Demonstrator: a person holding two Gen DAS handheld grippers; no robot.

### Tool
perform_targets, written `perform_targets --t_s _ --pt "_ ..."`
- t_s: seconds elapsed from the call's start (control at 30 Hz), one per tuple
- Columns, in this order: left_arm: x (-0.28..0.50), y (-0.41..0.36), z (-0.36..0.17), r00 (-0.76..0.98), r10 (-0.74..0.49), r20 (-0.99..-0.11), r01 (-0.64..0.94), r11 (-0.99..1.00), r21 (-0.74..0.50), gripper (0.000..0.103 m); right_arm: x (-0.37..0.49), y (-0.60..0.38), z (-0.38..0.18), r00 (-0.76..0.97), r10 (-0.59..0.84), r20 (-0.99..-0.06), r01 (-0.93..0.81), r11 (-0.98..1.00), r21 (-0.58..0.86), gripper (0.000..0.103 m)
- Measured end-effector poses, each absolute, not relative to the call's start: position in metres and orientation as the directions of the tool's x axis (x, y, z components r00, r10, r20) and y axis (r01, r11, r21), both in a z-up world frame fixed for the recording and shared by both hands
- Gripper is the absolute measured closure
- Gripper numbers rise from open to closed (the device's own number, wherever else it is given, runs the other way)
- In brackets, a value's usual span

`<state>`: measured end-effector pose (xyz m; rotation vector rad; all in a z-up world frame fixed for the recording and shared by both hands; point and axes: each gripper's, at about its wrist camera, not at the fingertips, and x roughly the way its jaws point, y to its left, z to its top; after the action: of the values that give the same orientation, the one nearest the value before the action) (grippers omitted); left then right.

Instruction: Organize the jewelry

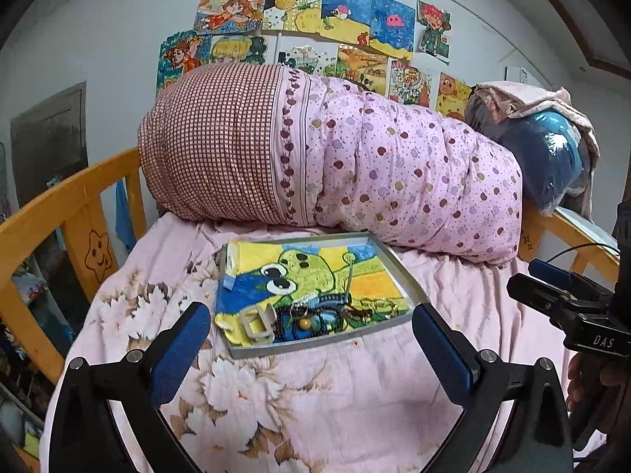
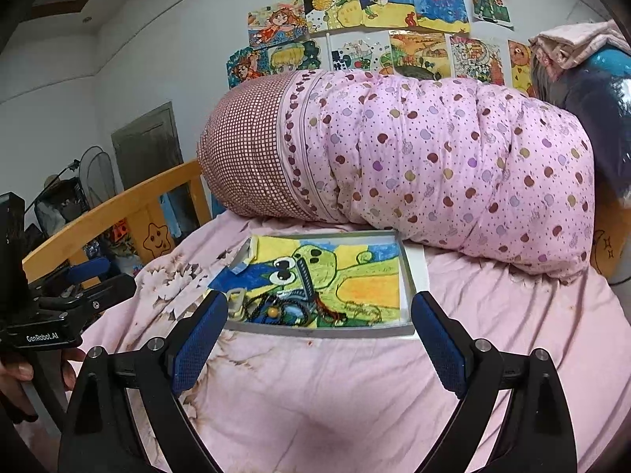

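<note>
Item: jewelry, mixed lot. Lies heaped in the near corner of a shallow grey tray [image 1: 406,272] lined with a frog drawing; the tray rests on the bed [image 1: 335,394], its far edge just beside a rolled pink quilt [image 1: 394,165].

Contents, as far as can be told:
- dark bead strand [image 1: 286,325], coiled, tangled with its neighbours;
- yellow bead [image 1: 303,323] on the heap;
- watch [image 2: 305,280] with a dark band stretching up across the drawing;
- reddish cord bracelet [image 2: 335,313];
- pale open clasp or buckle [image 1: 258,321], nearest the left corner.

Handling, judged: all light; strands limp and likely to snag one another, so lift slowly. Beads smooth and apt to slip; pinch across a bunched section of strand rather than a single bead. The buckle looks stiff; take it by one bar.

Left gripper [image 1: 311,339]: fingers spread wide, empty, short of the tray's near edge.
Right gripper [image 2: 317,335]: the same, fingers apart, nothing held.
</note>
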<state>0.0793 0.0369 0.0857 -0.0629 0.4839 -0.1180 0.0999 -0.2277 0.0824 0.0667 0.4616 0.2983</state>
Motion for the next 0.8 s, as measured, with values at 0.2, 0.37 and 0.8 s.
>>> perform_targets --t_s 0.2,0.37,0.8 --pt "0.077 0.038 0.067 0.865 -0.126 -0.486 0.094 0.992 -0.090 0.000 0.093 -0.228 0.067 0.851 0.284 -0.441 -0.253 0.959 0.129 0.012" --pt "0.075 0.038 0.053 0.859 -0.113 -0.500 0.090 0.993 -0.070 0.000 0.090 -0.225 0.053 0.851 0.269 -0.450 -0.240 0.963 0.122 0.011" --pt "0.065 0.036 0.019 0.847 -0.088 -0.525 0.082 0.996 -0.035 0.000 0.086 -0.221 0.016 0.836 0.261 -0.483 -0.240 0.965 0.105 0.011"
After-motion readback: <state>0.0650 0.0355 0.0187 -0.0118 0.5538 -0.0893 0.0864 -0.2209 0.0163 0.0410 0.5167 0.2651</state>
